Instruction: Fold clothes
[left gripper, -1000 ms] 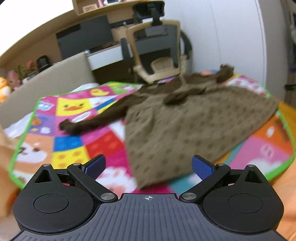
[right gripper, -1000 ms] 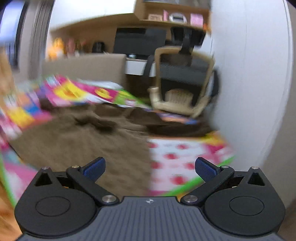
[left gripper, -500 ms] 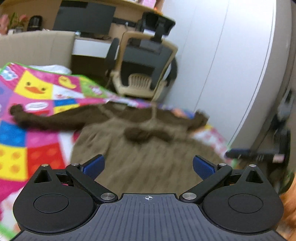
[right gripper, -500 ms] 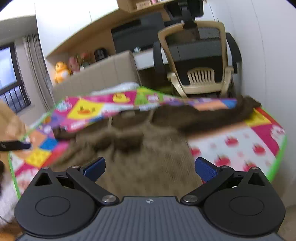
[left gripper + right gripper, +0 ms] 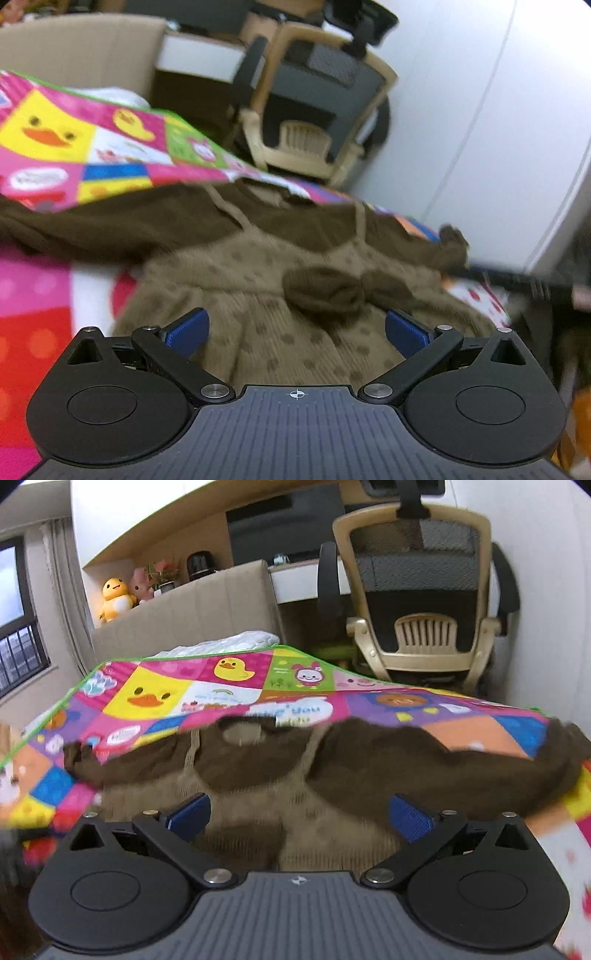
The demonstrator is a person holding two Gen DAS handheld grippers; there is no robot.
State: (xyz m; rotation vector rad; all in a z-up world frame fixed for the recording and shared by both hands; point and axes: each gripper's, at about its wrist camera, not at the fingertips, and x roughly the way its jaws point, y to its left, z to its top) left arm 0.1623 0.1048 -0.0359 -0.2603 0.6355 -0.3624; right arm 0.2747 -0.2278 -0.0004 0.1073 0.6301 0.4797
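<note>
1. Plainly, the brown dress (image 5: pixel 295 288) is spread flat on the patchwork play mat (image 5: pixel 155 698), neckline toward the mat's far edge and both dark sleeves stretched out toward its side edges; no fold is yet made.
2. Neither gripper is closed on anything: the left gripper (image 5: pixel 297 328) is held with its jaws wide apart over the dotted skirt, and the right gripper (image 5: pixel 299 814) likewise, jaws apart, low over the bodice.
3. A thick knit may be pinched in both layers at once, or only the bow (image 5: pixel 343 291) may be caught, so that the cloth would bunch instead of folding cleanly.
4. The right sleeve (image 5: pixel 461 768) reaches the mat's right edge and could be dragged off it if pulled carelessly.
5. Beyond the mat's far edge an office chair (image 5: pixel 421 602) is stood close, with a plastic stool (image 5: pixel 424 633) under it; a wide swing could be blocked there.
6. Soft toys (image 5: pixel 114 598) are kept well apart.
</note>
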